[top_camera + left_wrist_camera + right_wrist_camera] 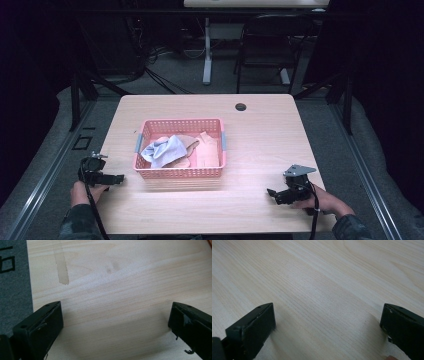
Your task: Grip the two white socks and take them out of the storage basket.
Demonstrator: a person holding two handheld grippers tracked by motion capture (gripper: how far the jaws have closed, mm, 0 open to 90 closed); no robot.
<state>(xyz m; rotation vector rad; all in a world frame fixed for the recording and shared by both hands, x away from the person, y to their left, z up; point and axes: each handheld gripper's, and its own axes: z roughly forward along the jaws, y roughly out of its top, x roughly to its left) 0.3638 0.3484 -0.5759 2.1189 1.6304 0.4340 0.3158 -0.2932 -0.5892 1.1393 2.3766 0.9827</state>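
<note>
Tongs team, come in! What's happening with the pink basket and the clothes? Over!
Left tongs open, empty. Right tongs open, empty. Pink basket of cloths untouched between them. Nothing in the way.

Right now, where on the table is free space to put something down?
The table is bare between the pink basket and its right edge, up to the round hole. The front strip between the left gripper and right gripper is free too. The basket is crowded with cloths.

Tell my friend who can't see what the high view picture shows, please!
A pink basket holding crumpled cloths, one pale blue and others peach, sits on a light wooden table. A person's hands hold two black grippers near the front edge, the left gripper beside the basket and the right gripper farther off, both empty with open jaws.
</note>
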